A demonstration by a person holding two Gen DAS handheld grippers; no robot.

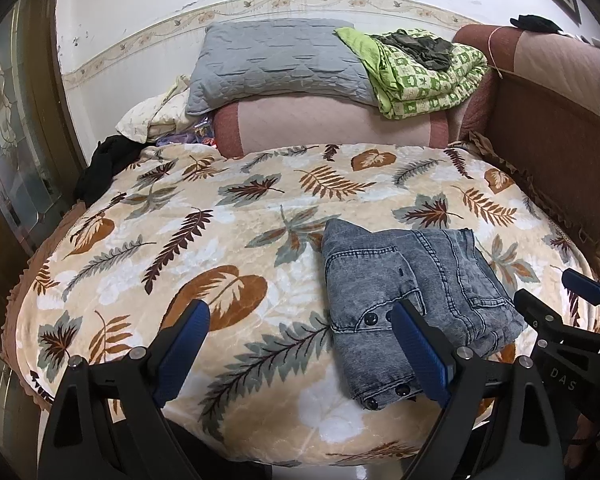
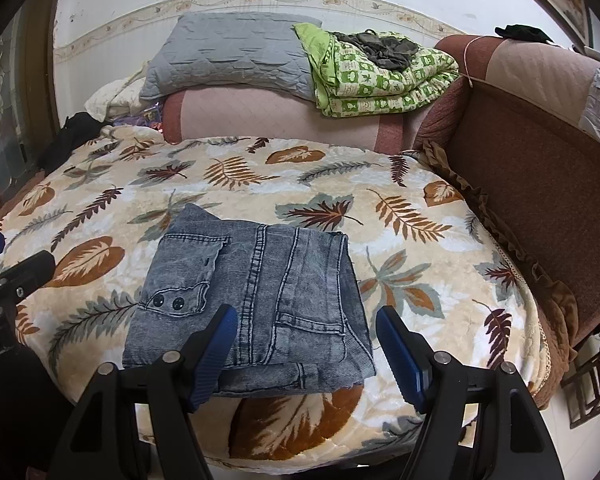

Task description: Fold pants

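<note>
One folded pants (image 2: 256,304), two hand-held grippers (image 1: 300,344) (image 2: 306,348)

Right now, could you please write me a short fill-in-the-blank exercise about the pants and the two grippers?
1. The pants lie ____ in a compact bundle on the leaf-print blanket.
2. The left gripper and the right gripper both have their jaws ____.
3. The fabric of the pants is grey-blue ____.
4. The pillow at the far end of the bed is ____ in colour.

Missing words: folded; open; denim; grey
</note>
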